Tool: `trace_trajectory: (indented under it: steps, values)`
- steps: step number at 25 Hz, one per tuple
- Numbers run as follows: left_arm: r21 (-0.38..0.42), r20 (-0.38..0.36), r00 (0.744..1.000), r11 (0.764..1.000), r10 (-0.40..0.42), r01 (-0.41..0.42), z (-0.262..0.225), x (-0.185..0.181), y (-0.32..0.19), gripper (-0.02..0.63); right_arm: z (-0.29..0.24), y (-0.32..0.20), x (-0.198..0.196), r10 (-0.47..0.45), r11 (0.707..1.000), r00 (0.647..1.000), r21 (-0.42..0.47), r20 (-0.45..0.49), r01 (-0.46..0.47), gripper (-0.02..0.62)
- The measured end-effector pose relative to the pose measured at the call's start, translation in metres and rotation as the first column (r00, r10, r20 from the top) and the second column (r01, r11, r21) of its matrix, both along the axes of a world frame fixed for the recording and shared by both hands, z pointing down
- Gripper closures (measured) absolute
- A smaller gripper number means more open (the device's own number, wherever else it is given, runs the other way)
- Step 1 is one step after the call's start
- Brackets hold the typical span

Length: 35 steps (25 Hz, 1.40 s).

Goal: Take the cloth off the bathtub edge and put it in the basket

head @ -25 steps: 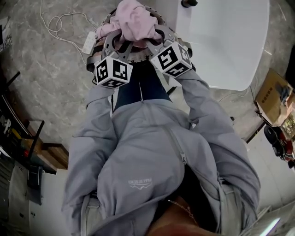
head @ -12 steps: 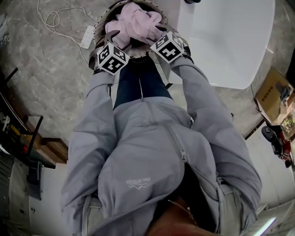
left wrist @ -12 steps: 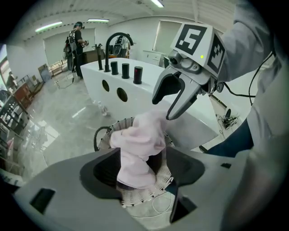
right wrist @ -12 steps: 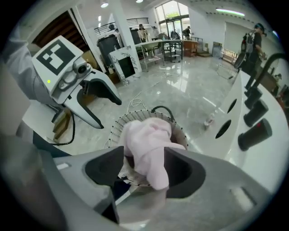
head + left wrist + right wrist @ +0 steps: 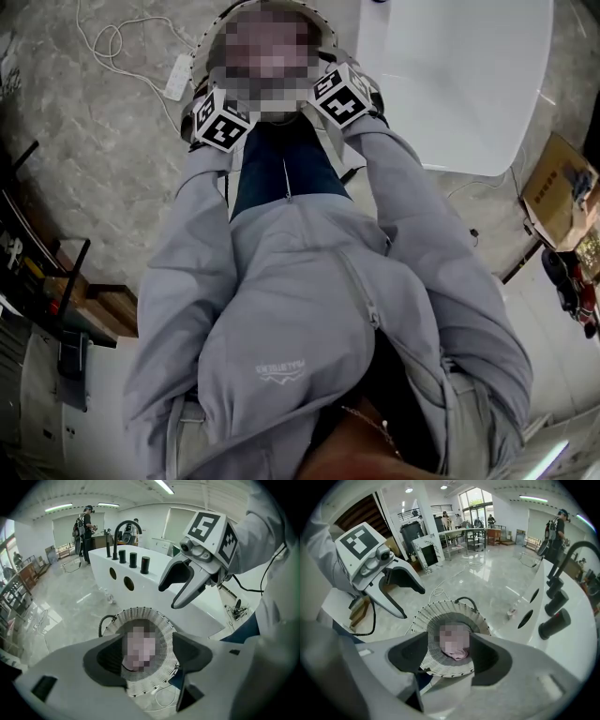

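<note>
The cloth (image 5: 458, 655) lies in the basket (image 5: 440, 609), a crumpled pink heap in the bottom of the well. The basket stands on the floor (image 5: 487, 581) just beside the bathtub (image 5: 154, 571). Little of the cloth shows clearly, and I can make out no long axis in it.

Both tools hang over the basket's rim, tilted steeply down into it. The left hand-held gripper (image 5: 414, 604) is at the basket's left side and the right hand-held gripper (image 5: 167, 597) at its right, near each other. The jaws of each have just been opening and now stand well apart. The cloth shows in the gap between each pair, but lower down, and no pad presses on it, so neither tool has hold of anything.

From either tool the cloth lies straight ahead and below, along the line the jaws point. Neither hand looks nearer than the other. To my eye the cloth is delivered. All that seems left is for both tools to lift straight back up, clear of the rim.
</note>
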<state>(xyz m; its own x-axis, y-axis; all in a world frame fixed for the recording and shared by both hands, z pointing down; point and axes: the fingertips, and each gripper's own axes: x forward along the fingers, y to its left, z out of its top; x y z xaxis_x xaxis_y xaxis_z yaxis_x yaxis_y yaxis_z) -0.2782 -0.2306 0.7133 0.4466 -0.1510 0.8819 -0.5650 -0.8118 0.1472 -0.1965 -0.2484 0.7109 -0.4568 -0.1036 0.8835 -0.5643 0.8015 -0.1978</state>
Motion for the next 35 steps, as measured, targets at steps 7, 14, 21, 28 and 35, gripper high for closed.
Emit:
trace_trajectory:
  steps: [7, 14, 21, 28, 35]
  values:
    - [0.185, -0.036, 0.999, 0.983, -0.009, 0.015, -0.056, 0.001, -0.024, 0.565, -0.047, -0.011, -0.006, 0.041, 0.99, 0.999, 0.131, 0.017, -0.043, 0.383]
    - [0.32, -0.064, 0.997, 0.948, 0.031, -0.009, -0.12, 0.008, -0.022, 0.6, -0.121, -0.013, -0.021, -0.012, 0.944, 1.0, 0.329, 0.023, 0.003, 0.562]
    - [0.434, -0.089, 0.995, 0.901, 0.036, 0.007, -0.187, 0.006, -0.023, 0.601, -0.19, -0.015, -0.032, -0.011, 0.89, 0.999, 0.455, 0.034, -0.005, 0.591]
    - [0.592, -0.155, 0.988, 0.802, 0.013, 0.082, -0.273, 0.009, -0.039, 0.601, -0.292, -0.031, -0.025, 0.14, 0.775, 0.94, 0.557, 0.312, -0.3, 0.591]
    - [0.666, -0.399, 0.913, 0.658, -0.084, 0.351, -0.382, 0.0, -0.046, 0.601, -0.395, -0.031, -0.013, 0.17, 0.627, 0.835, 0.596, 0.523, -0.501, 0.591]
